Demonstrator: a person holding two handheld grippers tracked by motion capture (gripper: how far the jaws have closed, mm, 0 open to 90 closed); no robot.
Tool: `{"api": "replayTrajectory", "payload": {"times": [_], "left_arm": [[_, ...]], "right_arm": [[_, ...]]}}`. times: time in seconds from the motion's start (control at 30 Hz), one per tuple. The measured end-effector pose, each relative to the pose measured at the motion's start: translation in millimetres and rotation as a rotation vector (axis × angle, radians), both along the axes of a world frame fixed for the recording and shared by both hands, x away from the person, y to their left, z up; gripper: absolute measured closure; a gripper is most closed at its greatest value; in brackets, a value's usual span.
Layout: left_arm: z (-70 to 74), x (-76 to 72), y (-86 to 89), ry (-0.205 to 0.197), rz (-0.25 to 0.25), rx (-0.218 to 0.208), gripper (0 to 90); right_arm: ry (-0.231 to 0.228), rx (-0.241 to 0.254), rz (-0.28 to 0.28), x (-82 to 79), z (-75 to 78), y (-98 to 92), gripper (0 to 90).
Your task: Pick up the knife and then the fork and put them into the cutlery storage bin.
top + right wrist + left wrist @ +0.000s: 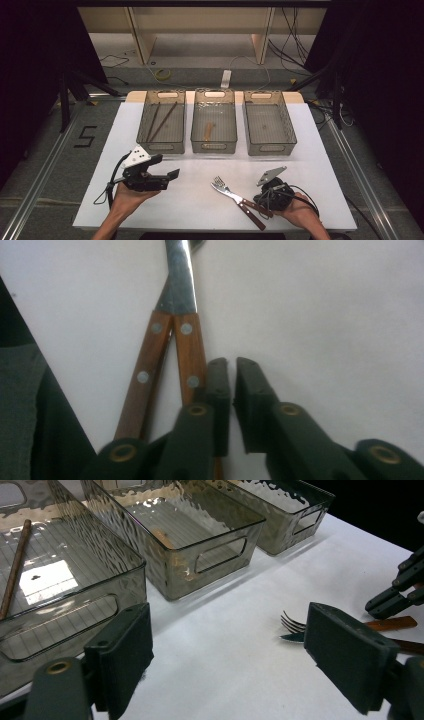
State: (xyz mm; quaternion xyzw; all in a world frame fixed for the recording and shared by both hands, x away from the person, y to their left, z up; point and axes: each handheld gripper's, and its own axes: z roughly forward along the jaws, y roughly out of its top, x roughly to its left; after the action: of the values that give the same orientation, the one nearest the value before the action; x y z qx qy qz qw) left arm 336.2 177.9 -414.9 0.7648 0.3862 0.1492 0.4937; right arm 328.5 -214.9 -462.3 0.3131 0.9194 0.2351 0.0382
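A fork (pixel 219 181) and a knife (pixel 223 190) with brown riveted wooden handles lie side by side at the table's front, right of centre. My right gripper (pixel 261 200) sits low at the handle ends. In the right gripper view its jaws (pixel 232 385) stand a narrow gap apart with nothing between them, and the two handles (pixel 189 352) lie just left of the left jaw. My left gripper (pixel 165 167) is held at the front left, jaws wide open and empty (pixel 230 650). It faces the fork (pixel 292 624).
Three smoky clear bins stand in a row at the back: the left bin (pixel 161 148) holds chopsticks (pixel 162 121), the middle bin (pixel 214 148) a light wooden piece (pixel 208 131), and nothing shows in the right bin (pixel 271 150). White table surface (pixel 200 200) lies between the grippers.
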Motion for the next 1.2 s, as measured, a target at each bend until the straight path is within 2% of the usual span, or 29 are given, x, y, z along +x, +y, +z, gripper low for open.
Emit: {"api": "replayTrajectory", "payload": {"times": [0.1, 0.17, 0.27, 0.33, 0.53, 0.83, 1.2], "left_arm": [[0.3, -0.3, 0.0, -0.005, -0.002, -0.004, 18.8], [0.4, -0.4, 0.0, -0.006, -0.002, -0.004, 18.8], [0.4, -0.4, 0.1, -0.006, -0.002, -0.007, 18.8], [0.4, -0.5, -0.1, -0.007, -0.002, -0.008, 18.8], [0.2, -0.4, -0.1, -0.007, -0.002, -0.008, 18.7], [0.5, -0.8, 0.3, -0.013, 0.003, -0.004, 18.7], [0.5, -1.1, 0.2, -0.015, 0.006, 0.0, 18.7]], "right_arm": [[-0.019, 0.018, 0.005, -0.1, 6.5, 0.2, 70.6], [-0.032, 0.002, 0.015, -1.0, 9.4, 2.4, 62.7], [-0.013, -0.019, 0.018, -1.4, 11.7, 6.2, 51.6], [-0.012, -0.027, 0.038, -1.5, 12.4, 8.5, 48.6], [-0.003, -0.067, 0.048, 0.8, 10.5, 14.4, 39.3], [0.01, -0.101, 0.05, 5.1, 7.3, 16.0, 41.3], [0.034, -0.126, 0.088, 4.1, 2.4, 20.1, 55.9]]}}
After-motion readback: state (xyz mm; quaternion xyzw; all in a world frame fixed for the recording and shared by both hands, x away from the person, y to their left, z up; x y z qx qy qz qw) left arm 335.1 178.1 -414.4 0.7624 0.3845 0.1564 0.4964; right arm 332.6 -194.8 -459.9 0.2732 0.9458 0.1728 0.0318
